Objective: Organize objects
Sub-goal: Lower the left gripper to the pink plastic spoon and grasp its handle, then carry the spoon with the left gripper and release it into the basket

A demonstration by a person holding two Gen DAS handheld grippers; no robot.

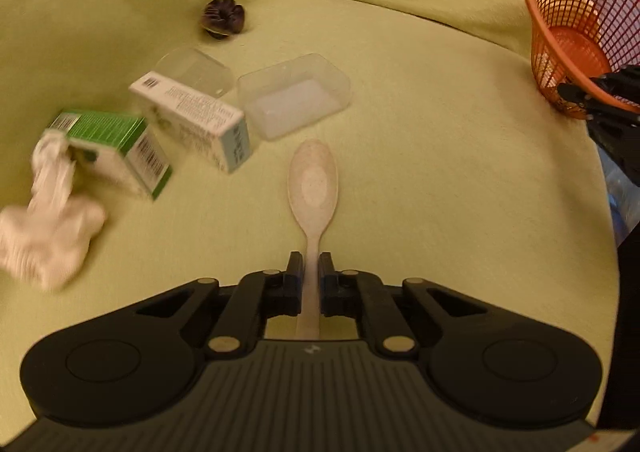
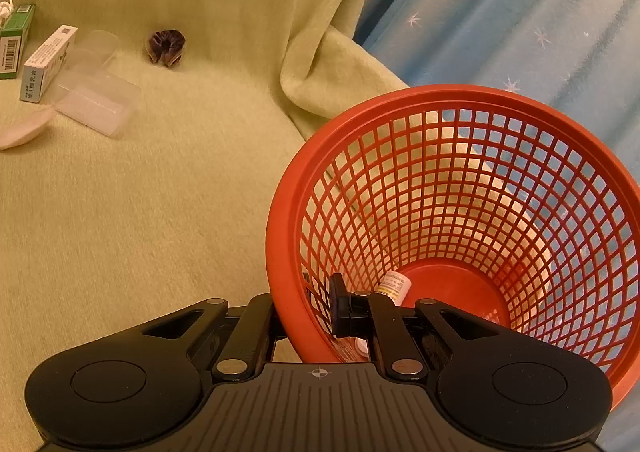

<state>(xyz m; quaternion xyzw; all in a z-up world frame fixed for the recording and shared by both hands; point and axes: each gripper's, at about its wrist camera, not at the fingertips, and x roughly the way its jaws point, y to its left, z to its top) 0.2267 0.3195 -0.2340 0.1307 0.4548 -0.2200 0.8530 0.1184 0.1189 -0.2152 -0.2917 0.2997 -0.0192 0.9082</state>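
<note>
A pale speckled spoon (image 1: 314, 183) lies on the light green blanket (image 1: 420, 179), bowl pointing away from me. My left gripper (image 1: 312, 266) is shut on the spoon's handle, a finger on each side. In the right wrist view my right gripper (image 2: 320, 308) is shut on the near wall of the orange mesh basket (image 2: 460, 187), one finger inside and one outside. A small white bottle (image 2: 394, 286) lies at the basket's bottom. The spoon's bowl (image 2: 24, 129) shows at the left edge there. The right gripper (image 1: 580, 101) also appears at the basket (image 1: 576, 23) in the left wrist view.
Left of the spoon lie a clear plastic box (image 1: 292, 95), a clear lid (image 1: 196, 71), a white carton (image 1: 192, 119), a green-and-white carton (image 1: 116, 151) and crumpled white cloth (image 1: 44, 236). A dark scrunchie (image 1: 222, 17) sits farther back. Blue starred fabric (image 2: 520, 11) hangs behind the basket.
</note>
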